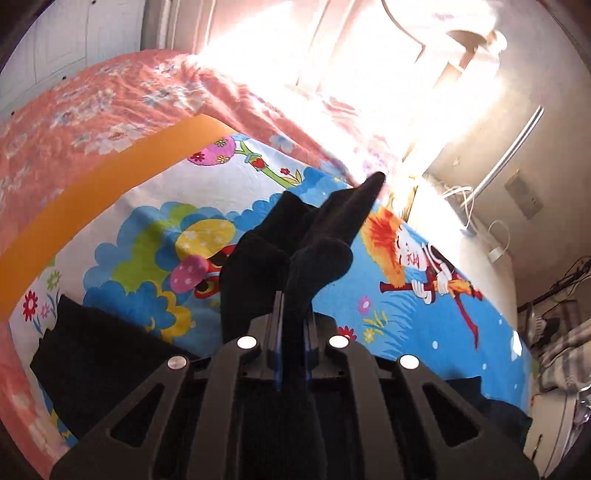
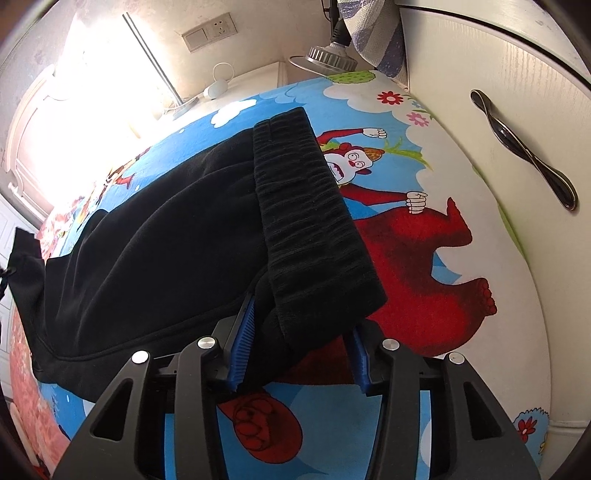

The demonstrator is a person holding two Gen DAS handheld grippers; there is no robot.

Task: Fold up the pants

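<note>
Black pants (image 2: 166,229) lie on a cartoon-print blanket (image 2: 424,280) on the bed. In the right wrist view their ribbed waistband (image 2: 306,206) runs toward me and its near corner sits between the blue pads of my right gripper (image 2: 299,332), whose jaws stand apart around it. In the left wrist view my left gripper (image 1: 293,317) is shut on a bunched end of the black pants (image 1: 295,251), which stands up above the blanket (image 1: 424,325). More black fabric (image 1: 85,365) lies at the lower left.
A pink floral quilt (image 1: 92,103) and an orange band (image 1: 110,177) lie beyond the blanket. A white wardrobe door with a dark handle (image 2: 524,151) stands at the right. A lamp (image 2: 325,55), wall sockets (image 2: 210,31) and bright window glare (image 1: 362,55) are at the far side.
</note>
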